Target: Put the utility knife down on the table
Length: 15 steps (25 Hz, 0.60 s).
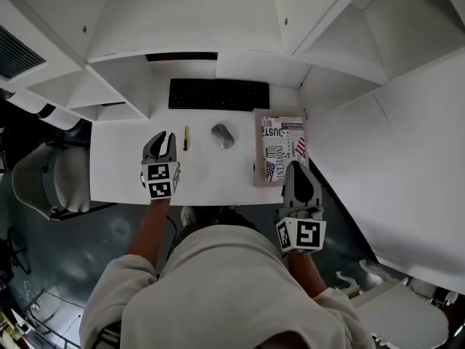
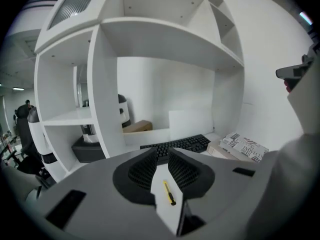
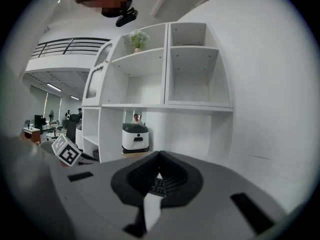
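While the slim yellow-and-black utility knife (image 1: 185, 138) is lying free on the white tabletop (image 1: 123, 167), the left hand-held gripper (image 1: 164, 140) is hovering just beside it, released and empty. The right hand-held gripper (image 1: 296, 169) is clenching nothing. To my eye, a careless sideways swing is risking a knock to the knife.

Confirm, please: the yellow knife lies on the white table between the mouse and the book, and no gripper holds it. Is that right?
Not quite. The knife lies on the table between the left gripper and the mouse, not between mouse and book; the head view shows it. No gripper holds it.
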### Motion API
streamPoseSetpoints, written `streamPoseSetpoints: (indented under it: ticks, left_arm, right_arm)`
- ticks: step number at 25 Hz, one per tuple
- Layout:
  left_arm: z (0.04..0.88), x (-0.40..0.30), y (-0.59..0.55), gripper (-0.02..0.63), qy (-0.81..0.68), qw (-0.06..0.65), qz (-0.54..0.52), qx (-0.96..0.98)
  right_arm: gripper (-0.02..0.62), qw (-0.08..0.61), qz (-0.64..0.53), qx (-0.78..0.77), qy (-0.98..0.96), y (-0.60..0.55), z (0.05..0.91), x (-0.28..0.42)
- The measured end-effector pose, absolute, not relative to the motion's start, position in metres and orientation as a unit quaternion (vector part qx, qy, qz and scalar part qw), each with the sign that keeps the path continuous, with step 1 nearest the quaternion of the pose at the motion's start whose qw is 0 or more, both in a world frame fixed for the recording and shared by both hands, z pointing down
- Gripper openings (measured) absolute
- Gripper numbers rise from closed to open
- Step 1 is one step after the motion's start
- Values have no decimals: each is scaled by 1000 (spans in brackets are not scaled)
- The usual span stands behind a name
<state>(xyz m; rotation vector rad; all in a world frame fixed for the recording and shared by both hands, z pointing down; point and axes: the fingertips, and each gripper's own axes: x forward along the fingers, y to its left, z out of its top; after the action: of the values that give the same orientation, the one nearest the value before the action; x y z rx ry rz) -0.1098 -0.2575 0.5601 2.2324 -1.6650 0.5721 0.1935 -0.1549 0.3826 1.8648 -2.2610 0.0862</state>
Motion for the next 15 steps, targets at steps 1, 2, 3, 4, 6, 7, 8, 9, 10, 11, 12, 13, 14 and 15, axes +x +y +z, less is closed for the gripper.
streamPoseSetpoints:
  ticks: [1,2,3,4,6,7,8,9,10,11,12,13,14,15]
  left_arm:
    - [549,-113,-255,72,-579,140,192,780]
    - [539,-117,-252,71,-580,132,184,782]
    - [529,-120,-249,68,-581,125,177,784]
    - [520,-124,-246,67,-582,118,169,786]
    - [504,-131,-241,64,-584,106,154,790]
    - [497,-135,-238,64,-584,101,147,792]
    - [490,-138,-235,64,-584,96,141,793]
    - [484,-141,-232,64,-585,92,135,795]
    - [478,-144,-229,65,-585,88,129,796]
    - [473,-147,-226,64,-586,84,123,796]
    - [467,-149,-224,64,-587,80,118,797]
    - [462,-152,-222,64,-587,76,112,798]
    - [457,-154,-219,64,-588,72,106,799]
    - [452,-157,-217,64,-587,67,100,800]
  right_arm:
    - [3,102,26,634,-766,-153,379,191]
    - [3,99,22,635,-765,-151,376,189]
    - [3,97,18,636,-765,-149,372,186]
    - [3,94,14,637,-765,-147,369,183]
    - [3,90,7,637,-765,-142,364,175]
    - [3,88,4,637,-766,-140,361,172]
    - [3,86,2,637,-766,-137,359,169]
    - [3,84,0,638,-766,-135,357,166]
    - [3,82,-2,638,-766,-133,355,163]
    - [3,81,-4,638,-766,-131,353,160]
    - [3,81,-6,638,-766,-129,351,158]
    - [3,80,-8,638,-766,-128,350,155]
    - [3,79,-11,638,-766,-127,348,153]
    - [4,79,-13,639,-765,-126,346,151]
